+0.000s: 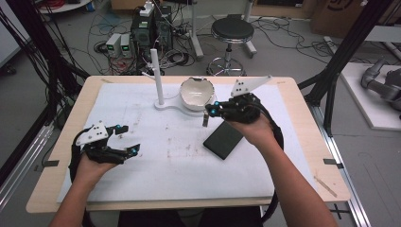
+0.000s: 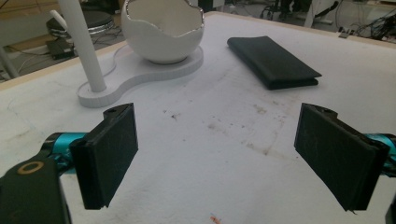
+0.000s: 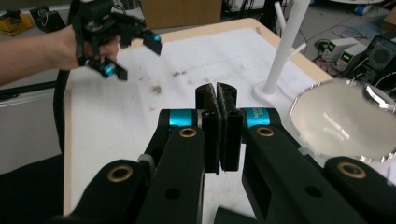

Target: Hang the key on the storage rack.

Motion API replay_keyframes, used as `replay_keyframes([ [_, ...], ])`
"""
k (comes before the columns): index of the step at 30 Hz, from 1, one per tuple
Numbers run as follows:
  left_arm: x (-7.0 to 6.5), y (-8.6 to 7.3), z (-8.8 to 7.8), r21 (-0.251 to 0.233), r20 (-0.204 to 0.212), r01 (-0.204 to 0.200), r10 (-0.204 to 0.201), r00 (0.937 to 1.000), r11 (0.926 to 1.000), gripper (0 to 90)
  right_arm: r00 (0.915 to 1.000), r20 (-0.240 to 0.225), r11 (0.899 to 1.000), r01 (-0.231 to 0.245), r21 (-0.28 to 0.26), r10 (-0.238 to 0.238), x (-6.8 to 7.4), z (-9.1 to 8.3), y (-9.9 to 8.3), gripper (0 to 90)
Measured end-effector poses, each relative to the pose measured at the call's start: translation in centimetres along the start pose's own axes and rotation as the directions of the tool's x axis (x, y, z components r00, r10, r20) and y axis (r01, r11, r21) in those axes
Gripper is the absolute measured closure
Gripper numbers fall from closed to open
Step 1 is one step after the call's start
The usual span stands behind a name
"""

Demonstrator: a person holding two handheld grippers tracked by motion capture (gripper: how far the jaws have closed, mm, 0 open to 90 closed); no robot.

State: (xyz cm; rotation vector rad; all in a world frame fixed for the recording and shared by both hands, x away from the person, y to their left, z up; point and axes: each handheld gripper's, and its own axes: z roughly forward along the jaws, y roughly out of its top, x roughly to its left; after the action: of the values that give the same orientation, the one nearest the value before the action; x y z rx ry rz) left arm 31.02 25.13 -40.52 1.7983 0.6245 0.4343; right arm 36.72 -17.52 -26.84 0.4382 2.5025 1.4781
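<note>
Right claw (image 1: 208,115) hangs above the table (image 1: 113,79), jaws pressed together, nothing visible between the pads (image 3: 217,122); it sits just left of the upper corner of the dark folded cloth (image 1: 223,140). Left claw (image 1: 126,138) well off to the cloth's left, jaws wide apart, empty, low over the white mat (image 1: 142,179)

Dark folded cloth: lies flat on the mat, in front of the eggshell-shaped white bowl (image 1: 196,92) and apart from it. Left gripper view shows stacked layers with a folded edge (image 2: 273,60) — judged soft, light, limp; likely to sag or unfold if lifted by one corner. Best hold looks like a pinch across the full fold at an edge, all layers together

Bowl: jagged rim, sits on a white base (image 1: 166,105) with a slim upright post (image 1: 157,75). Looks brittle and easy to tip; keep clear behind the cloth

Room: broad bare mat left of and in front of the cloth; table's right edge lies near the cloth on that side, little margin there
</note>
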Motion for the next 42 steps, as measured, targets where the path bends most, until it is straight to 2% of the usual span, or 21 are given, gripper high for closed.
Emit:
replay_keyframes([
  [3,0.0,0.0,0.0,0.001,-0.006,0.0,0.0,1.0,1.0,13.4,0.9997,-0.021,1.0,-0.011,-0.006,0.011,-0.7,0.6,1.7,90.0],
  [6,0.1,0.0,-0.1,0.007,-0.018,0.003,-0.003,0.9998,1.0,13.4,0.9997,-0.026,1.0,-0.001,-0.002,0.001,-1.3,1.6,3.4,90.0],
  [7,0.1,0.0,-0.1,0.007,-0.018,0.003,-0.003,0.9998,1.0,13.4,0.9997,-0.026,1.0,-0.001,-0.002,0.001,-1.3,1.6,3.4,90.0],
  [9,0.3,-0.1,-0.2,0.011,-0.026,0.006,-0.006,0.9996,0.9999,13.4,0.9997,-0.022,1.0,0.013,0.015,-0.012,-1.9,2.8,4.9,90.0],
  [16,0.6,-0.2,-0.4,0.015,-0.052,0.008,-0.007,0.9986,0.9999,13.4,0.9991,-0.023,0.998,0.035,0.045,-0.034,-3.2,6.0,7.8,90.0],
  [21,0.6,-0.3,-0.4,0.011,-0.049,0.02,-0.019,0.9986,0.9997,13.4,0.9983,-0.059,0.999,0.004,0.04,-0.002,-4.4,8.6,9.4,90.0],
  [24,0.5,-0.1,-0.3,0.008,-0.043,0.015,-0.014,0.999,0.9999,13.5,0.9981,-0.06,0.999,0.014,0.049,-0.011,-5.1,10.3,10.3,90.0],
  [25,0.5,-0.1,-0.3,0.009,-0.042,0.013,-0.013,0.9991,0.9999,13.4,0.9982,-0.06,0.998,0.004,0.057,-0.001,-5.1,10.9,10.6,90.0],
  [26,0.5,-0.1,-0.3,0.008,-0.04,0.011,-0.011,0.9991,0.9999,13.4,0.9984,-0.055,0.998,0.016,0.056,-0.013,-5.4,11.5,10.9,90.0],
  [33,0.8,-0.6,-0.4,0.012,-0.052,0.028,-0.028,0.9983,0.9995,13.4,0.9989,-0.042,0.996,-0.018,0.087,0.022,-6.5,14.9,11.9,90.0],
  [36,1.0,-0.6,-0.5,0.008,-0.057,0.031,-0.03,0.9979,0.9995,13.5,0.9995,-0.026,0.994,-0.014,0.109,0.017,-7.0,16.1,11.9,90.0],
  [41,0.9,-0.7,-0.6,0.013,-0.062,0.024,-0.024,0.9978,0.9996,13.5,0.9988,0.003,0.994,-0.049,0.098,0.049,-7.9,16.9,11.5,90.0],
  [42,0.9,-0.7,-0.6,0.013,-0.062,0.024,-0.024,0.9978,0.9996,13.5,0.9991,0.006,0.994,-0.042,0.096,0.041,-8.1,17.1,11.4,90.0],
])
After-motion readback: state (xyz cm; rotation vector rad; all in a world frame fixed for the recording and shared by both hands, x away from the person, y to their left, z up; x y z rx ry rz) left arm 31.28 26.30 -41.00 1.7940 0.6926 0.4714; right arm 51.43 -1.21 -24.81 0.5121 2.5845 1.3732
